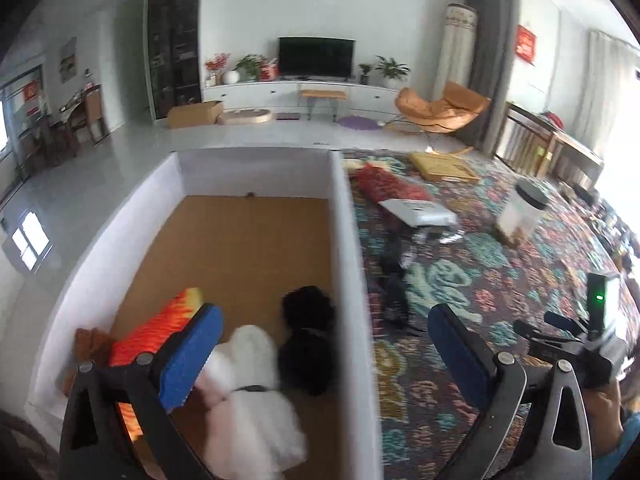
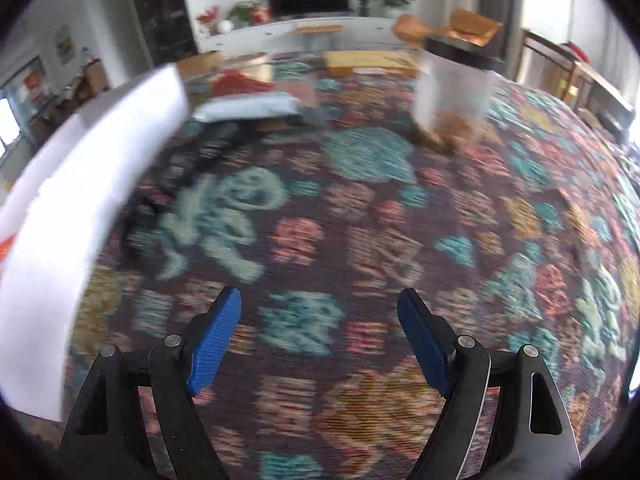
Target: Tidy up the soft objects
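Risk assessment first, starting with the largest item. I see the white box (image 1: 352, 264) filling the lower left of the left wrist frame, and its right wall runs straight down between the left tongs (image 1: 326, 356). One blue pad hangs over the box interior, the other over the patterned carpet (image 1: 500, 248). If I lower from this stance, I judge that the wall would catch between the pads and the box could tip or slide.

The right wrist frame is heavily blurred, so I cannot place small items on the carpet from it. A reach made on that view could miss or knock the clear jar with the black lid (image 2: 452, 92) in the upper right of the frame.

Soft objects already lie in the box: a white plush (image 1: 248, 396), a black plush (image 1: 306, 340) touching it, and a flame-patterned cushion (image 1: 156, 332) at the lower left. A red soft item (image 1: 384, 184) and dark cloth pieces (image 1: 394, 280) lie on the carpet just beside the box wall, apparently not yet sorted.

Pose: the left tongs are spread wide, holding nothing, angled down over the box's right wall. The right tongs (image 2: 320, 340) are also spread and empty, pointing forward over bare carpet at the lower centre of their frame.
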`<state>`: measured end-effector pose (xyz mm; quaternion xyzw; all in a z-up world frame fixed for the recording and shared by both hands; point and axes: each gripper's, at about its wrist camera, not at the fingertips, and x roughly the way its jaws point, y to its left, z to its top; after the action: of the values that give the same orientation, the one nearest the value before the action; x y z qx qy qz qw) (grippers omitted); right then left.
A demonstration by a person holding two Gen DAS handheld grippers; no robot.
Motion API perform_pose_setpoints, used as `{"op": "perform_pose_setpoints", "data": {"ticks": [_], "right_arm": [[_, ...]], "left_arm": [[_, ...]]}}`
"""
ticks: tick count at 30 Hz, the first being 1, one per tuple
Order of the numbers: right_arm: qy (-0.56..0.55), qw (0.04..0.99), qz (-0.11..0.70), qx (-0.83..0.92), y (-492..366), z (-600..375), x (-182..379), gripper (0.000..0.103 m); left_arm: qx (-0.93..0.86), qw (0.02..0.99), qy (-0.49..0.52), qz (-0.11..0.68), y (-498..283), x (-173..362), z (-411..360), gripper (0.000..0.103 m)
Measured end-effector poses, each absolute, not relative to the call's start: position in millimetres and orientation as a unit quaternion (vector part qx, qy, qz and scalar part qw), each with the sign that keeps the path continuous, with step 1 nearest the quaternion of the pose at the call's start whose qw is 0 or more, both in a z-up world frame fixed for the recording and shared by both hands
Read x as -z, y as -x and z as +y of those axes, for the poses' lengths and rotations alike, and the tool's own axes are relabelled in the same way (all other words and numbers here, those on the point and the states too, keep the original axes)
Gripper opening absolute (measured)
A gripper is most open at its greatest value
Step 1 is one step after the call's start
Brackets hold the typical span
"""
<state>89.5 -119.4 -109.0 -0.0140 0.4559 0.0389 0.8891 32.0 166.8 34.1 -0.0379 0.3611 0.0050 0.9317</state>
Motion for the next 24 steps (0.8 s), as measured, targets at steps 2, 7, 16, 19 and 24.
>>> {"op": "perform_pose_setpoints", "data": {"ticks": [2, 7, 16, 19, 24], "right_arm": [[0.009, 0.889, 0.458, 0.009, -87.9, -148.9, 117.8, 0.083], [-0.05, 0.895, 0.439, 0.056, -86.2, -181.4, 110.1, 0.083], [-0.039, 0.888, 0.454, 0.064, -90.5, -178.1, 118.5, 0.085], [-0.037, 0.888, 0.454, 0.065, -86.1, -175.2, 117.3, 0.087], [-0.036, 0.888, 0.454, 0.066, -86.8, -173.9, 118.2, 0.088]], "left_arm": [[0.046, 0.93, 0.016, 0.363, -32.8, -30.9, 120.2, 0.102], [0.127, 0.897, -0.03, 0.422, -45.8, 18.9, 20.1, 0.102], [0.116, 0.87, -0.112, 0.466, -99.3, 109.0, -19.1, 0.103], [0.125, 0.875, -0.078, 0.461, -102.6, 111.7, -12.4, 0.103], [0.13, 0.877, -0.063, 0.458, -105.2, 112.9, -7.5, 0.103]]}}
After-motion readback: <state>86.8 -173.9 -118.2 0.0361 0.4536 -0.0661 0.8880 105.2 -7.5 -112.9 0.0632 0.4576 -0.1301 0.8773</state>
